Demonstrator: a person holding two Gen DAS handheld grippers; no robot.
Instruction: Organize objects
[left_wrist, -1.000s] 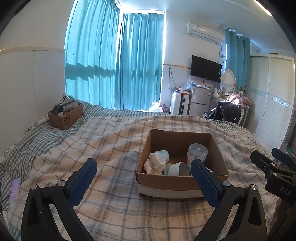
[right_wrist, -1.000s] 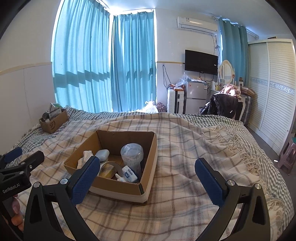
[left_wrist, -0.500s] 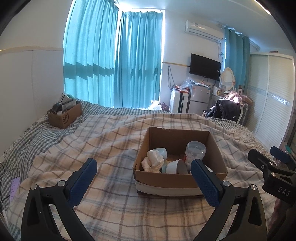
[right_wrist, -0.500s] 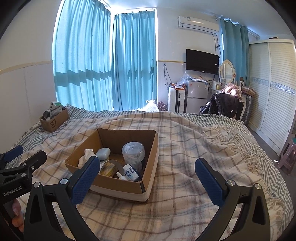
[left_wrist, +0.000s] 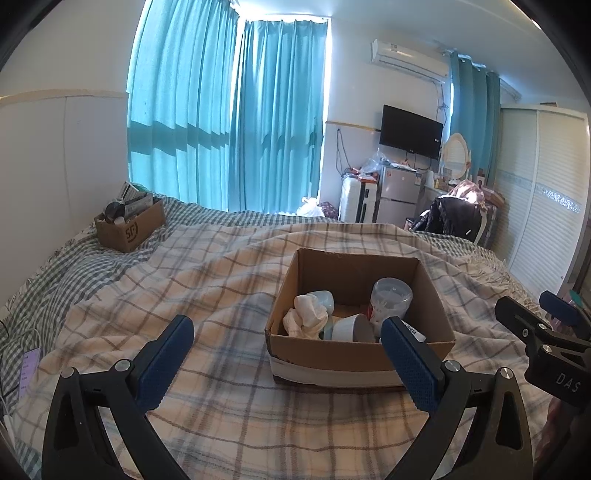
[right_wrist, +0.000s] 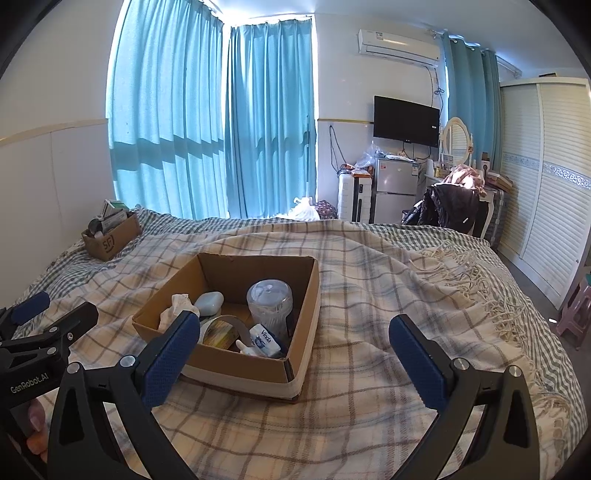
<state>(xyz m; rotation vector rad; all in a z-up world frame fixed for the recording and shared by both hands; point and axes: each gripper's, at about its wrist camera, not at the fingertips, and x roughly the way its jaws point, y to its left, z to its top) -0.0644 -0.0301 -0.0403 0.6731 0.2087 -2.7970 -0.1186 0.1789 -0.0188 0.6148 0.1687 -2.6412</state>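
An open cardboard box (left_wrist: 360, 360) sits on the plaid blanket; it also shows in the right wrist view (right_wrist: 236, 369). Inside lie a crumpled white cloth (left_wrist: 304, 317), a pale blue case (right_wrist: 209, 302), a clear plastic jar (right_wrist: 269, 301), a tape roll (left_wrist: 351, 328) and a Vinda tissue pack (right_wrist: 264, 339). My left gripper (left_wrist: 286, 363) is open and empty, in front of the box. My right gripper (right_wrist: 295, 360) is open and empty, hovering near the box's front right.
A smaller cardboard box (left_wrist: 129, 225) full of items stands at the bed's far left by the wall. A phone (left_wrist: 27, 373) lies at the left edge. A fridge, chair with clothes (right_wrist: 450, 210) and wardrobe stand beyond the bed.
Both grippers have drifted slightly; the box sits a little further left in the left view and a little more central in the right view. Jaws unchanged.
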